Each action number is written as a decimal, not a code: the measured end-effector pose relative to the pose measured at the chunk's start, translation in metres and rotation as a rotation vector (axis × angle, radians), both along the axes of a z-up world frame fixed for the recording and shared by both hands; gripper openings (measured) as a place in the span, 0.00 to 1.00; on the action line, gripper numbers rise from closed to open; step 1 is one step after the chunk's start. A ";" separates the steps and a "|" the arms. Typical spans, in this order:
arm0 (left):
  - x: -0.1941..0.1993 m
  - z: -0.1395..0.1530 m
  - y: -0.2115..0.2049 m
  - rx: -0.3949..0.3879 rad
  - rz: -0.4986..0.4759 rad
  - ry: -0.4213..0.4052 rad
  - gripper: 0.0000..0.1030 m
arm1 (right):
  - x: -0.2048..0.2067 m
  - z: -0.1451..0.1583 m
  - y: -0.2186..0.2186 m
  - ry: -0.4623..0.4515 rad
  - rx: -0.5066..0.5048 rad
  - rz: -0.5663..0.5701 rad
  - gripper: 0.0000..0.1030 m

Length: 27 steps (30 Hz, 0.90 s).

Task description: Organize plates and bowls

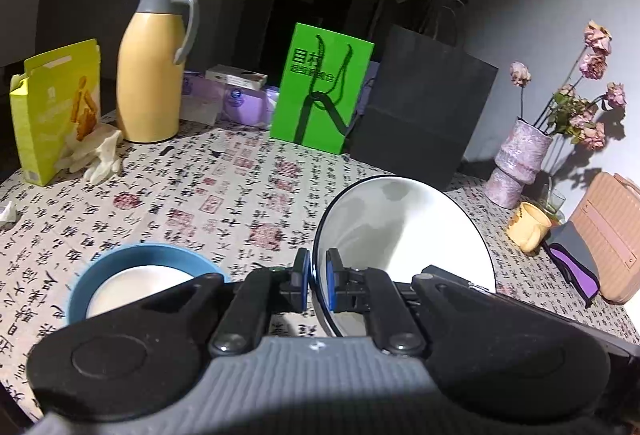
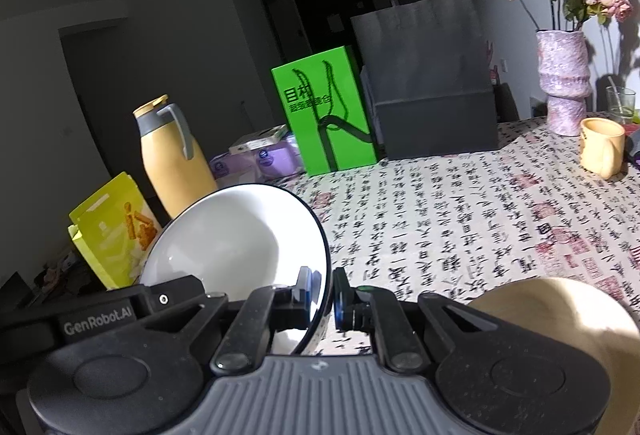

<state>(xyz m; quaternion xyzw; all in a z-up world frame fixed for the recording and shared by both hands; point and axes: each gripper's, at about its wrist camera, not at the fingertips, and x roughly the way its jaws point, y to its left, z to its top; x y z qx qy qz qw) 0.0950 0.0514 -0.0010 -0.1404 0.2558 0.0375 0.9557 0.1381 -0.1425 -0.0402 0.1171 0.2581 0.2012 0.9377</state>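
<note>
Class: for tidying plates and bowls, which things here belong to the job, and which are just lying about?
Job: white bowl, blue bowl, wooden bowl.
Lying about: flask, snack box, green box, black bag, vase, mug.

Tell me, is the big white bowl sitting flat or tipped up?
Tipped up. The white bowl stands on edge above the tablecloth, its inside facing sideways, with its rim pinched by both the left gripper and the right gripper.

Black tongs, blue pads

A home dining room: a cloth-covered bench with a thermos jug, a snack box and a vase of dried flowers.
</note>
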 end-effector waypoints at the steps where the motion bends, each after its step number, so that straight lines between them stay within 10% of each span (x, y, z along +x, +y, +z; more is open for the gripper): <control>1: -0.001 -0.001 0.004 -0.002 0.006 0.001 0.09 | 0.000 0.000 0.004 0.003 0.001 0.005 0.10; 27: -0.024 -0.012 0.094 -0.026 0.167 0.058 0.09 | -0.002 -0.011 0.104 0.078 -0.040 0.183 0.11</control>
